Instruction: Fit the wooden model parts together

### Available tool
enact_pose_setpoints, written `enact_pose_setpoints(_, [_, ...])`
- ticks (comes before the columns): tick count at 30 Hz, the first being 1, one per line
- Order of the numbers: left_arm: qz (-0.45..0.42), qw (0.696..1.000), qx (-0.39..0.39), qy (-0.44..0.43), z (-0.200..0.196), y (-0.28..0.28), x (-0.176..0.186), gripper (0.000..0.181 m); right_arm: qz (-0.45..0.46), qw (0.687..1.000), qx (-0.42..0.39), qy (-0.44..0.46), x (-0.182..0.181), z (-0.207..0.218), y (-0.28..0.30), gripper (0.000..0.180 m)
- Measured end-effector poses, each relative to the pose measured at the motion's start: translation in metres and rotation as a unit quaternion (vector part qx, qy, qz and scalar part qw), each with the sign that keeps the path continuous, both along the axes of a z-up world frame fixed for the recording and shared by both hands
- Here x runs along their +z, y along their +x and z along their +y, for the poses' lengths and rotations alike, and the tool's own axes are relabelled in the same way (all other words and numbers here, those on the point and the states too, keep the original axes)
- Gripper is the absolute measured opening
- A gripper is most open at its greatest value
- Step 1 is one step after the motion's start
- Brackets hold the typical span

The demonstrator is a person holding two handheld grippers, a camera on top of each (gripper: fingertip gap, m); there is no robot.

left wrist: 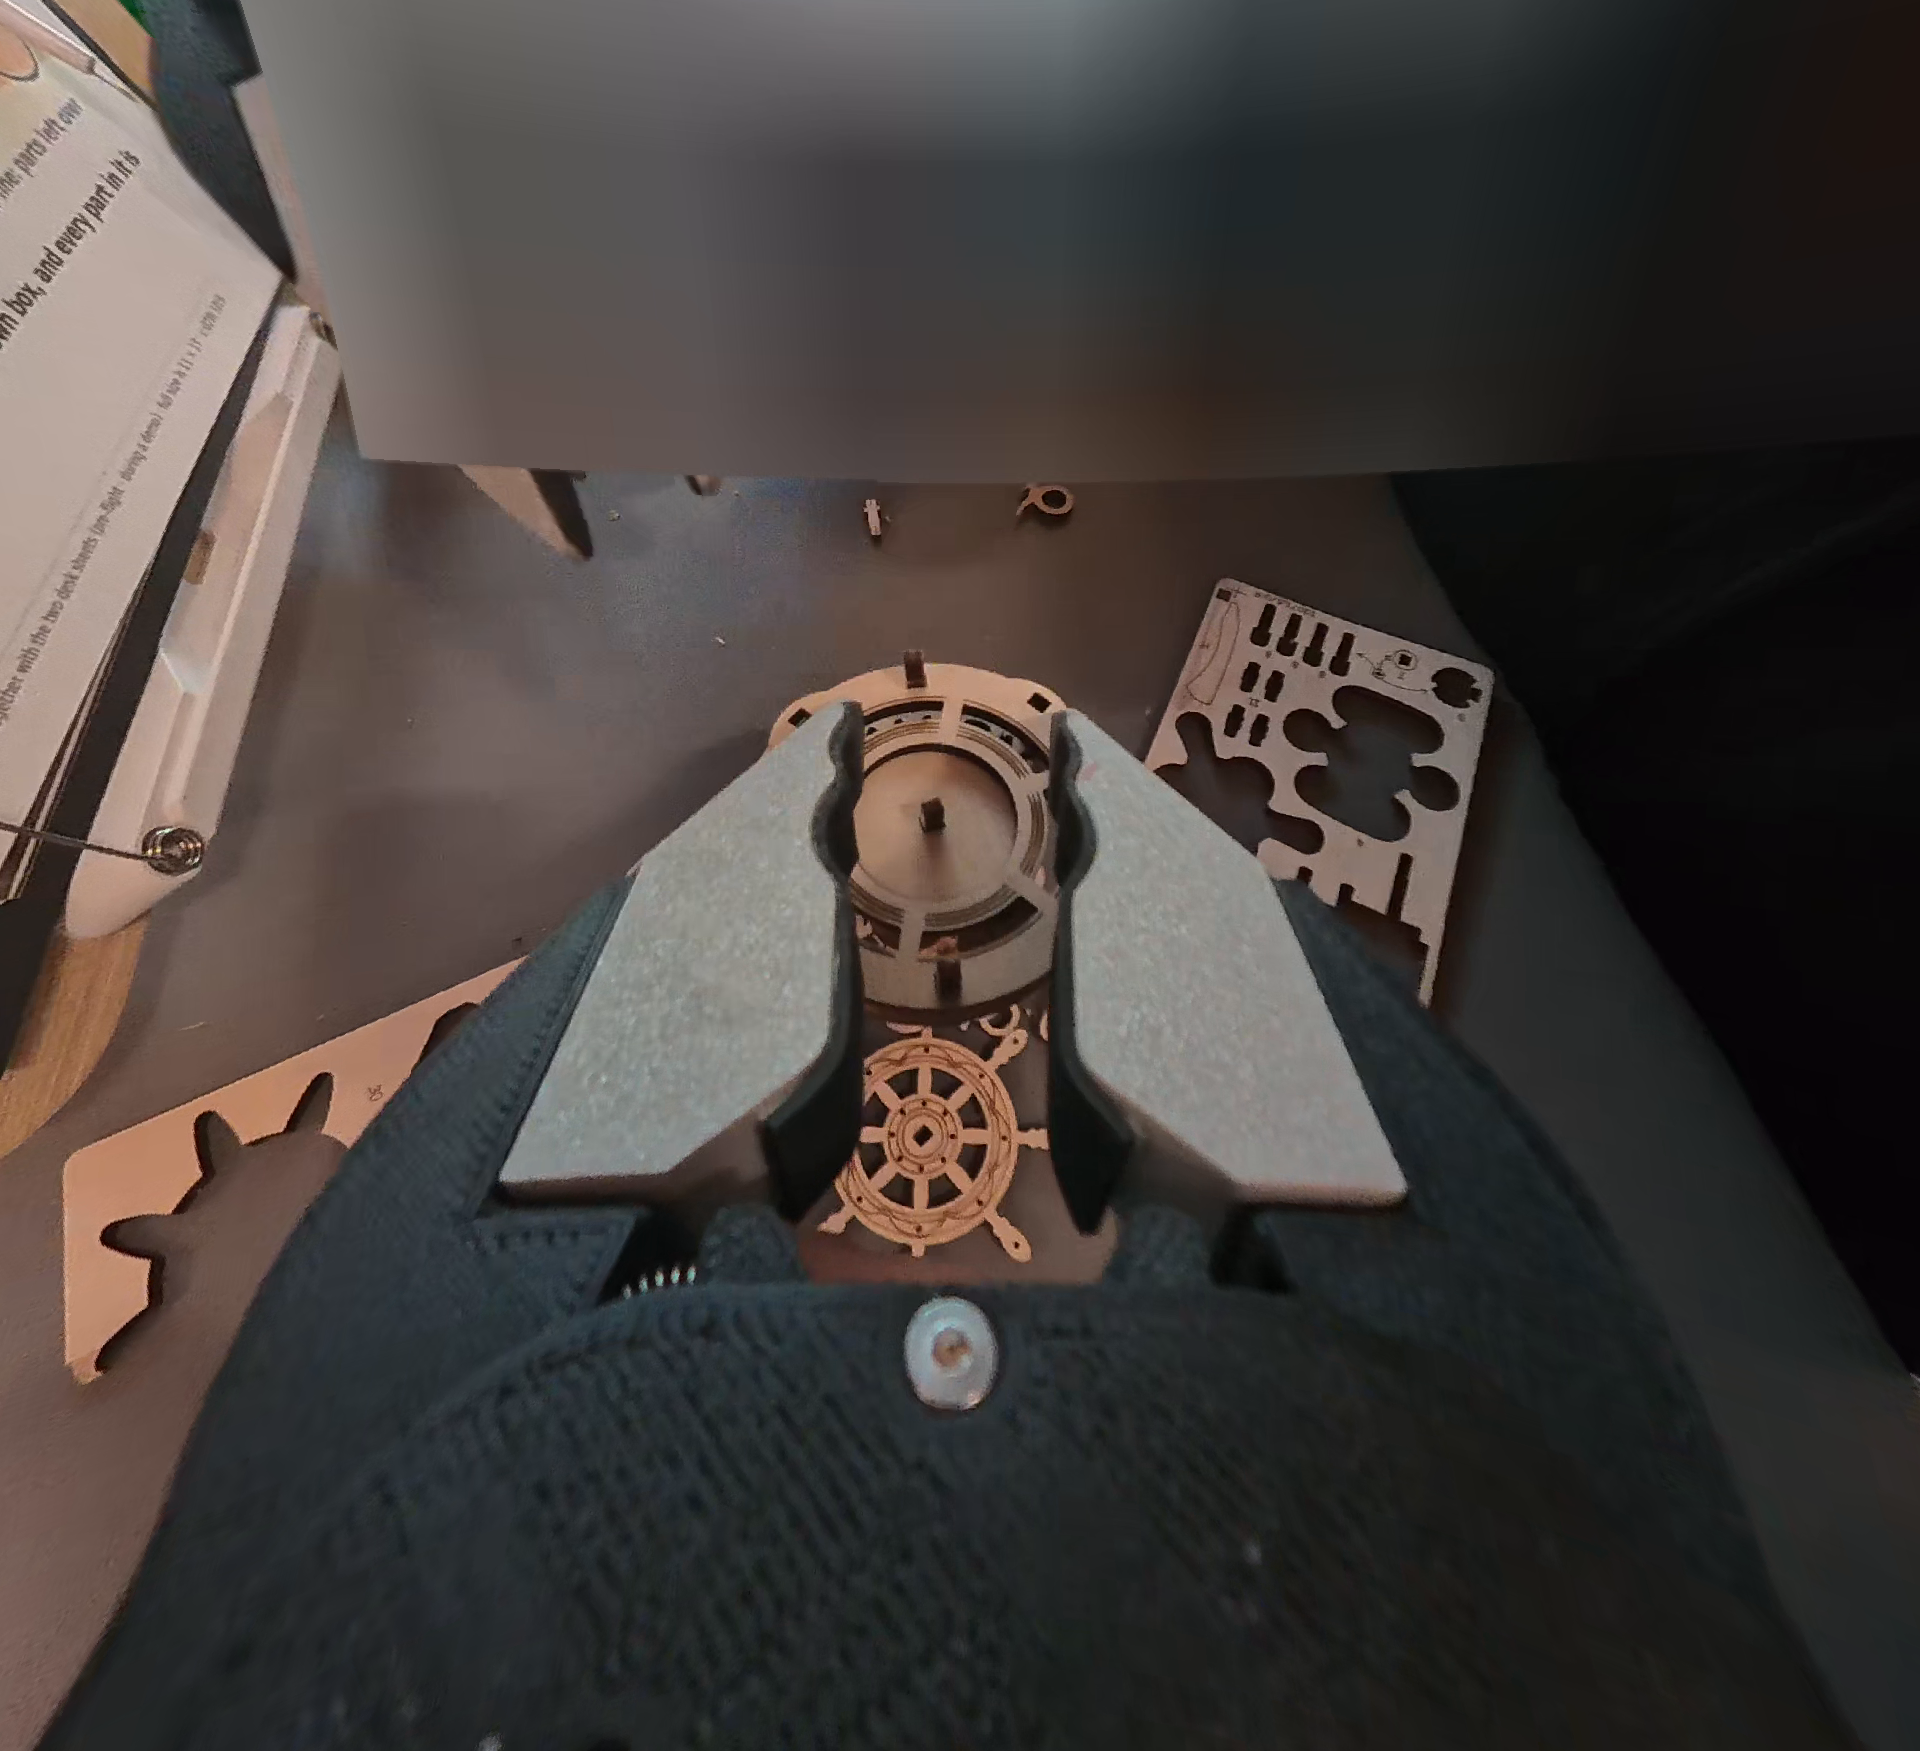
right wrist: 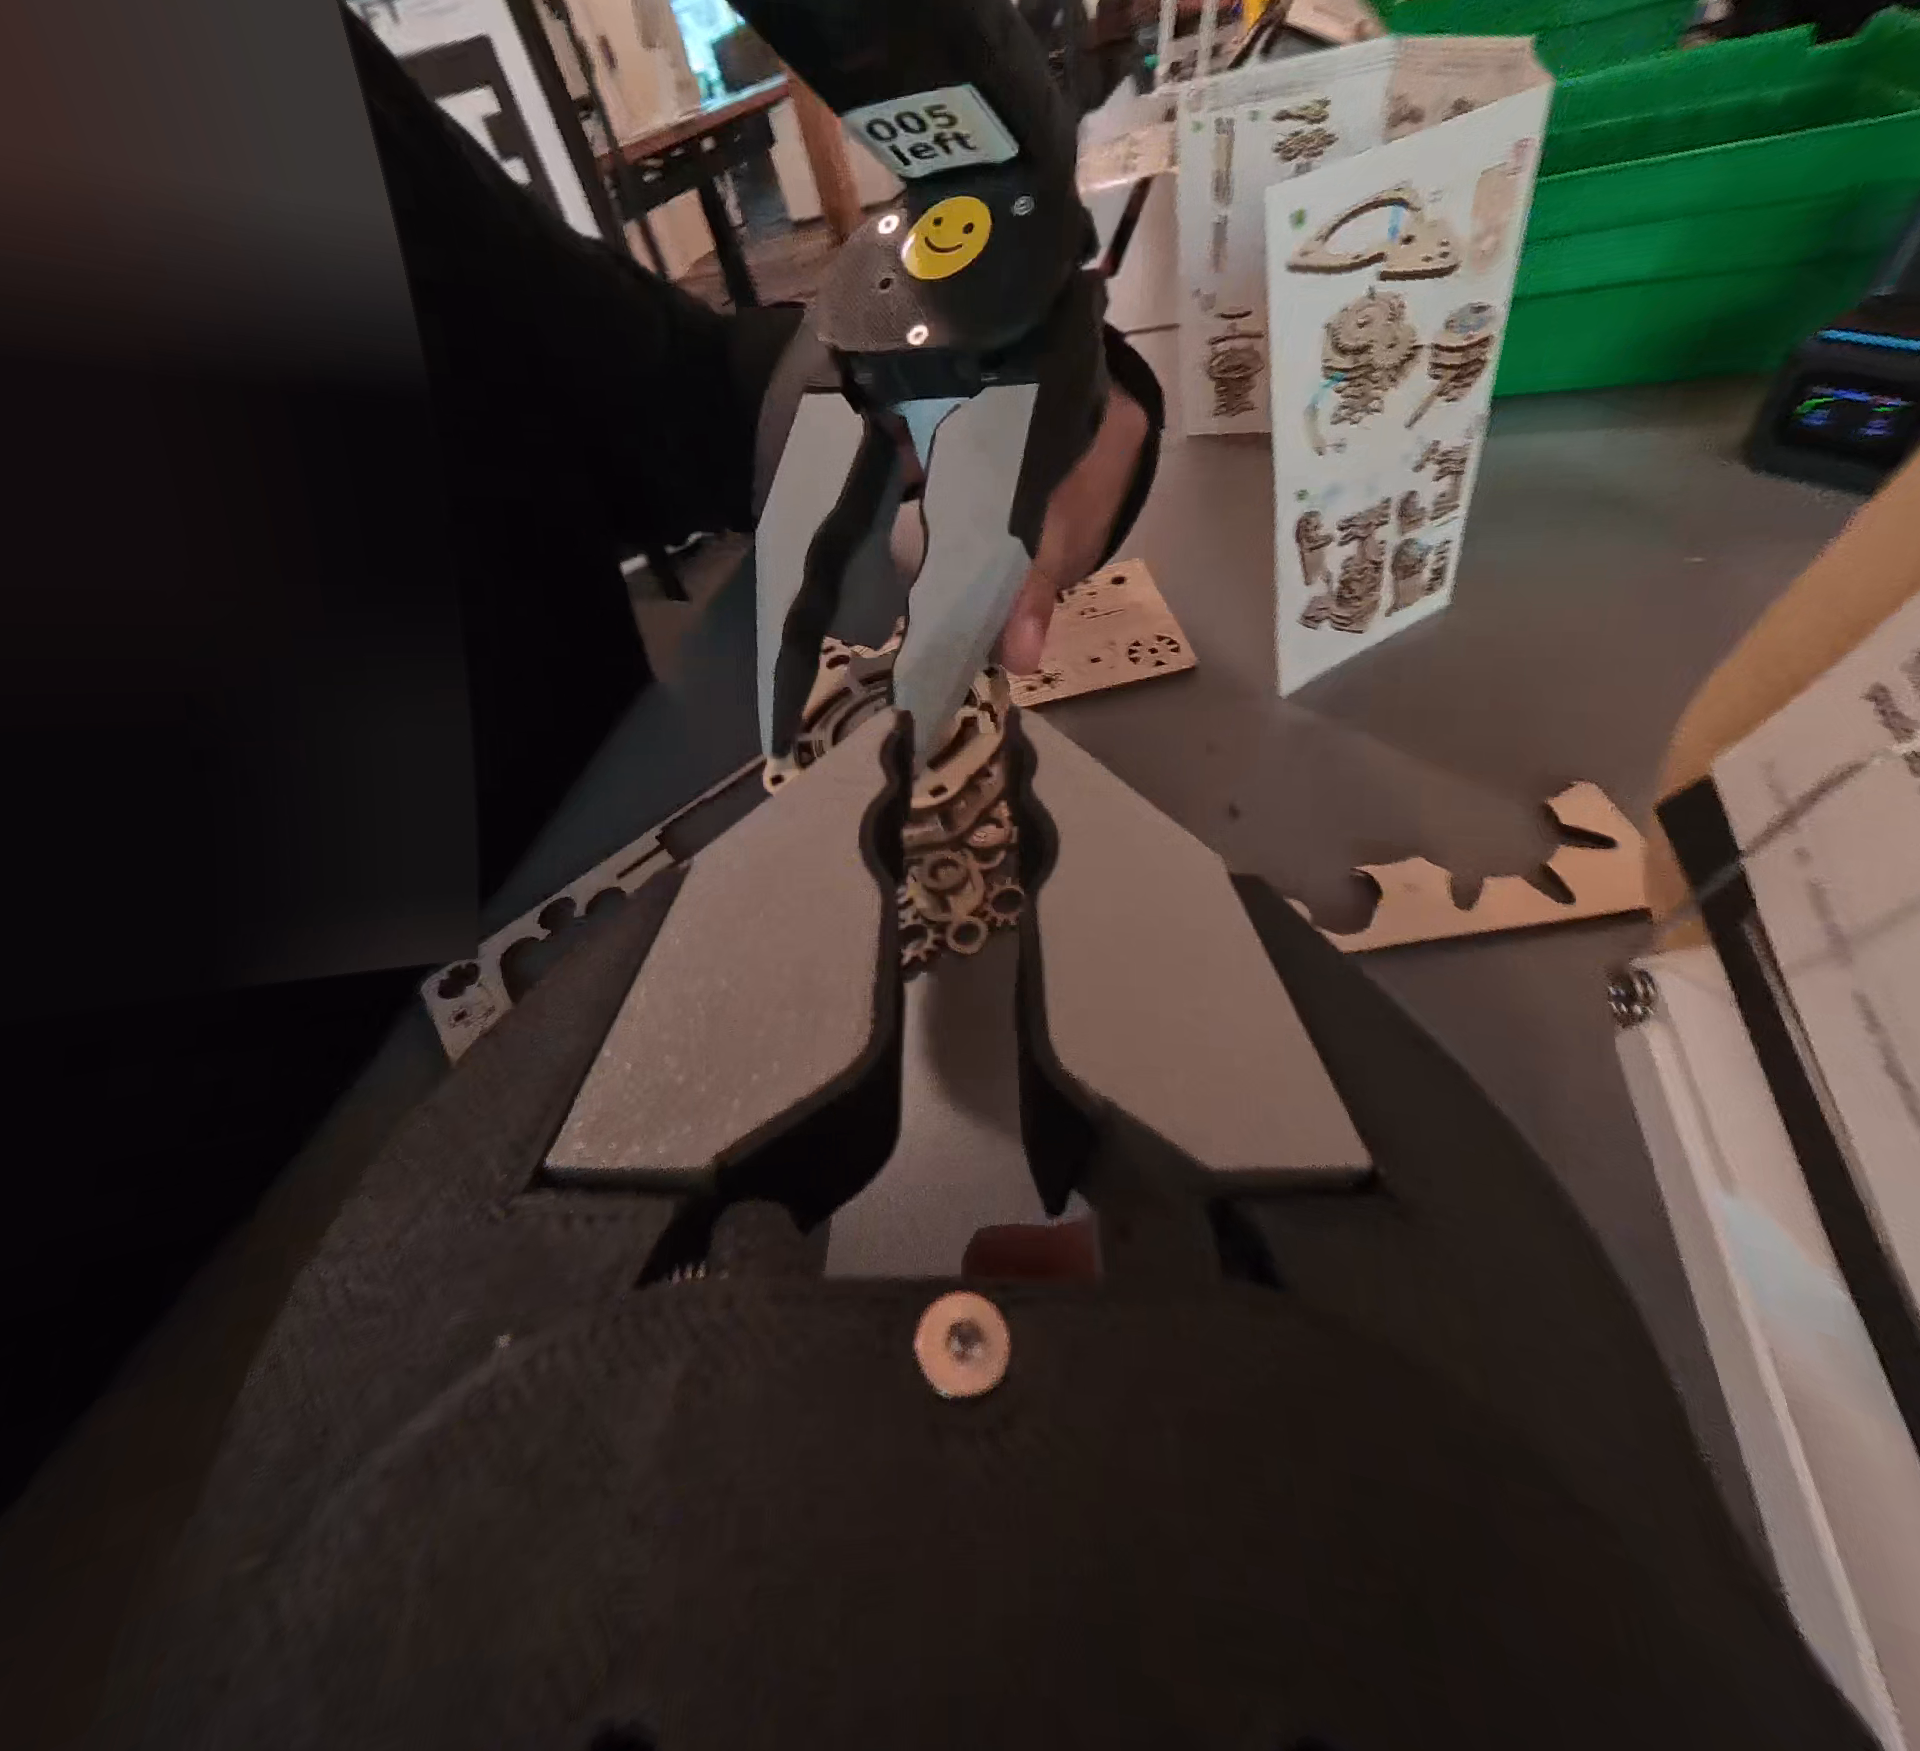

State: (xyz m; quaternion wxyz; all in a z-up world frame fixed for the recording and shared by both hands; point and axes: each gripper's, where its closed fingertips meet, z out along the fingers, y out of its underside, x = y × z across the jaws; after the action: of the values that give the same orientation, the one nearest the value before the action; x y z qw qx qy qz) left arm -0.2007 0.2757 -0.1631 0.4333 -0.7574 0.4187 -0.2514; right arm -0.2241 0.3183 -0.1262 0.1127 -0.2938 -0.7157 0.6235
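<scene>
- Centrally, the round wooden model (left wrist: 940,854) stands on the dark table (left wrist: 436,714).
- Left gripper (left wrist: 951,735) hangs over the model, jaws parted either side of it, closed on nothing.
- Right gripper (right wrist: 961,771) reaches in beside the model, jaws narrowly apart and empty.
- A ship's-wheel part (left wrist: 928,1145) lies just beside the model.
- The left gripper carries a white printed label (right wrist: 928,128) and a yellow smiley sticker (right wrist: 947,237).
- A printed instruction sheet (right wrist: 1392,413) stands behind the model.

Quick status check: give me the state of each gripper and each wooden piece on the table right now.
left gripper: open, fingers straddling the round model, not clamped.
right gripper: open, empty, pointed at the model.
round wooden model: upright on the table, part-assembled.
ship's wheel piece: flat, loose.
punched-out sheet: flat, parts removed.
</scene>
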Motion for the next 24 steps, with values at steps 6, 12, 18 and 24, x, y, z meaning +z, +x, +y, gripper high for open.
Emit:
enact_pose_setpoints(6, [0.005,1.000,-0.012,0.005,-0.001,0.001,0.000,0.034,0.013,0.994,0.044,0.099,-0.018,-0.023,-0.008,0.000])
enact_pose_setpoints(12, [0.008,1.000,-0.025,0.004,-0.002,0.002,-0.001,0.028,0.016,0.989,0.035,0.144,-0.021,-0.014,-0.009,0.000])
enact_pose_setpoints(18, [0.009,1.000,-0.027,-0.003,-0.001,0.002,-0.001,0.028,-0.015,0.959,0.050,0.277,-0.066,-0.017,0.001,0.000])
enact_pose_setpoints(24, [0.010,0.999,-0.033,-0.014,0.000,0.003,-0.001,0.028,0.016,0.978,0.019,0.206,-0.023,-0.015,-0.004,0.000])
